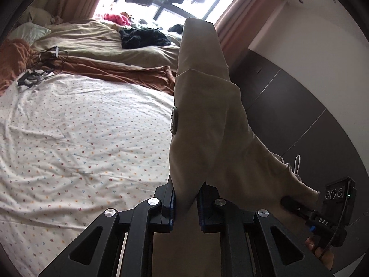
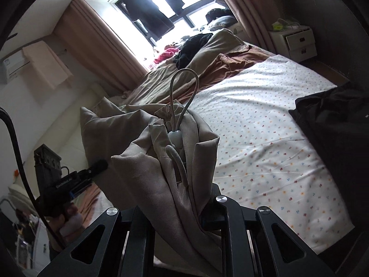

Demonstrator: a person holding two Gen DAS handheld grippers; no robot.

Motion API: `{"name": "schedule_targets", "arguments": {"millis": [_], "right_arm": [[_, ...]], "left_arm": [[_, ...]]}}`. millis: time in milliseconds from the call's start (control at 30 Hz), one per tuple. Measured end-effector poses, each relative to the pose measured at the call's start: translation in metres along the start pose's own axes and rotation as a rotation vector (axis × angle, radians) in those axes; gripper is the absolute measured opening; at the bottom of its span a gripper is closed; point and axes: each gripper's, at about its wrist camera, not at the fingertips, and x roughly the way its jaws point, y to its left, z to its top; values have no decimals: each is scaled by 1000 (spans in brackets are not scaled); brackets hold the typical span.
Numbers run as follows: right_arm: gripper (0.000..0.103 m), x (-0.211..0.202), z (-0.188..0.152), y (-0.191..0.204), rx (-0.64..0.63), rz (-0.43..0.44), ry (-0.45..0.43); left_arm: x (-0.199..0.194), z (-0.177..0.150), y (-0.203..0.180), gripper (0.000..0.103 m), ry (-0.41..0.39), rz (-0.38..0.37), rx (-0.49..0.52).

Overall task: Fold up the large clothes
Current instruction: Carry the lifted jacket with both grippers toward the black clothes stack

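A large beige garment [image 1: 207, 115] hangs in the air between both grippers, above the bed. In the left wrist view my left gripper [image 1: 188, 191] is shut on one edge of it, and the cloth stands up in a tall fold with a grey toggle [image 1: 174, 120] on its side. The right gripper [image 1: 293, 204] shows at the lower right, at the cloth's other end. In the right wrist view my right gripper [image 2: 177, 203] is shut on a bunched part of the garment [image 2: 143, 161], where a drawstring loop [image 2: 182, 92] and toggle [image 2: 173, 136] stick up. The left gripper [image 2: 96, 166] is at the left.
Below lies a bed with a white flower-print sheet [image 1: 80, 138], a brown blanket [image 1: 115, 69] and a beige duvet [image 1: 92, 39]. Cables [image 1: 39, 69] lie at its far left. A dark garment [image 2: 334, 127] rests on the right edge. A white nightstand [image 2: 297, 39] and a dark wardrobe [image 1: 288, 106] flank the bed.
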Motion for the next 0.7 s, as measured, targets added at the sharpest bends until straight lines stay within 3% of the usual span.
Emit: {"name": "schedule_targets", "arguments": {"millis": [400,700], "right_arm": [[15,-125,17,22,-70,-119,-106],[15,-188,37,2,-93,-147,-198]], "left_arm": [[-58,-15,-103,15,-55,-148,86],[-69,-23,-182,15,-46,-216,158]]}}
